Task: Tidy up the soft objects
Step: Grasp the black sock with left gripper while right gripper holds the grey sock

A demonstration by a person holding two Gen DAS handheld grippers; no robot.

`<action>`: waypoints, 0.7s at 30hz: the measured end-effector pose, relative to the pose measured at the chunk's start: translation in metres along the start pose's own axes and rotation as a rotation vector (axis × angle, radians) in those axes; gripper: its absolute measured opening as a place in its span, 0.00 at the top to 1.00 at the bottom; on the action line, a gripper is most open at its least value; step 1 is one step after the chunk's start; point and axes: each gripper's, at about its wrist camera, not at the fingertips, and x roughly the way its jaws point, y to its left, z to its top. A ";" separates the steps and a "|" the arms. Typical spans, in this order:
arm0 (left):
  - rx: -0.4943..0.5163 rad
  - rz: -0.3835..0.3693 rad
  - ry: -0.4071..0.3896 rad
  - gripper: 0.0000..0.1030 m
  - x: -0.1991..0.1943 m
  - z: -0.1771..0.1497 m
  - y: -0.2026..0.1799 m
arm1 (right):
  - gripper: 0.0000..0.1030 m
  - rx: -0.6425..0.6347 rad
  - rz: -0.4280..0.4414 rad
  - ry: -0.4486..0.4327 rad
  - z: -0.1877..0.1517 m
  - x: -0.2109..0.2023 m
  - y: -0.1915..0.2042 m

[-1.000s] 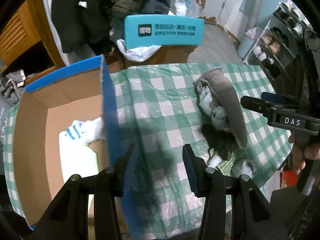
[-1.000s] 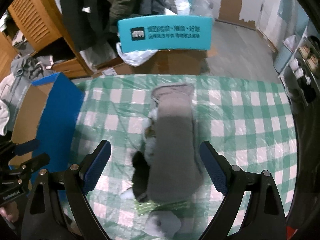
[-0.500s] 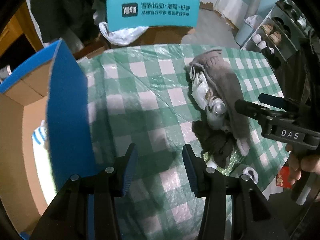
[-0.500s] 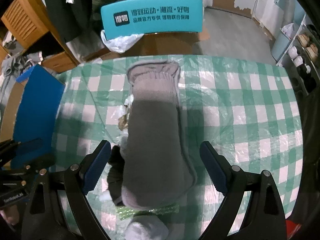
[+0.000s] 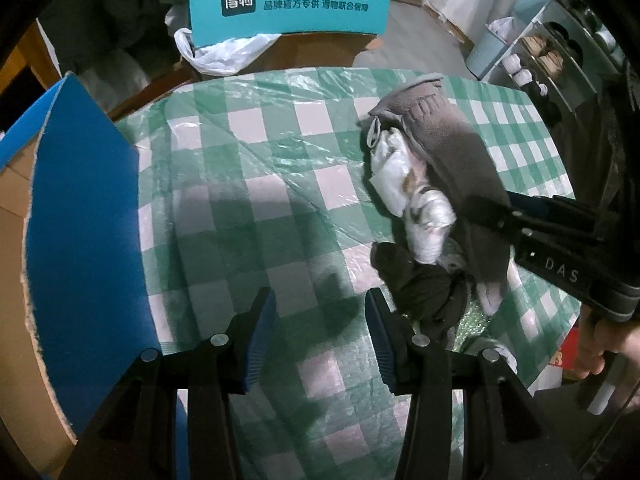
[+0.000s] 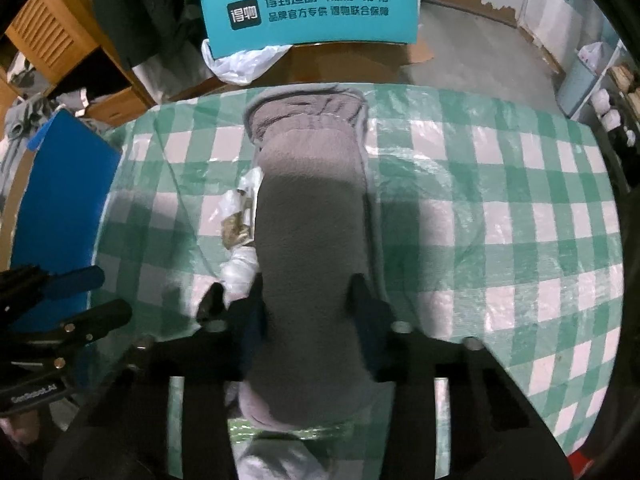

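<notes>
1. As we read the right wrist view, our right gripper point(image 6: 308, 312) has just been closing, and its two pads now press on either flank of the grey fleece garment point(image 6: 312, 216), which fills the gap between them.
2. Grey fleece garment: a long, soft, brushed piece, mid grey, with a gathered, ribbed cuff at the end farthest from the right claw. It lies lengthwise straight ahead of that claw on the green-and-white checked tablecloth point(image 6: 500, 200), its near end bunched under the pads.
3. White crinkled bundle point(image 5: 424, 216): tucked against the garment's side, just left of the right claw's left finger.
4. Dark cloth point(image 5: 420, 280): crumpled, near black, just beside the left claw's right finger point(image 5: 380, 340) and touching the pile.
5. Our left gripper point(image 5: 320, 320): jaws roughly half apart, nothing between them but bare tablecloth.
6. Blue cardboard flap point(image 5: 84, 240): stands to the left of the left claw, at the table's edge.
7. Teal chair back point(image 6: 310, 12) with printed characters: beyond the far end of the garment, past the table.
</notes>
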 end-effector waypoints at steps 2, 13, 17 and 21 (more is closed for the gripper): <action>0.001 -0.004 0.006 0.54 0.001 0.001 -0.002 | 0.81 -0.002 -0.009 -0.014 0.000 -0.004 -0.002; 0.020 -0.037 0.015 0.41 0.006 0.004 -0.029 | 0.87 0.027 -0.102 -0.051 -0.013 -0.029 -0.036; 0.010 -0.057 0.030 0.40 0.011 0.006 -0.039 | 0.87 0.053 -0.109 -0.032 -0.025 -0.029 -0.052; -0.006 -0.082 0.044 0.38 0.015 0.006 -0.048 | 0.87 0.048 -0.140 -0.030 -0.034 -0.034 -0.060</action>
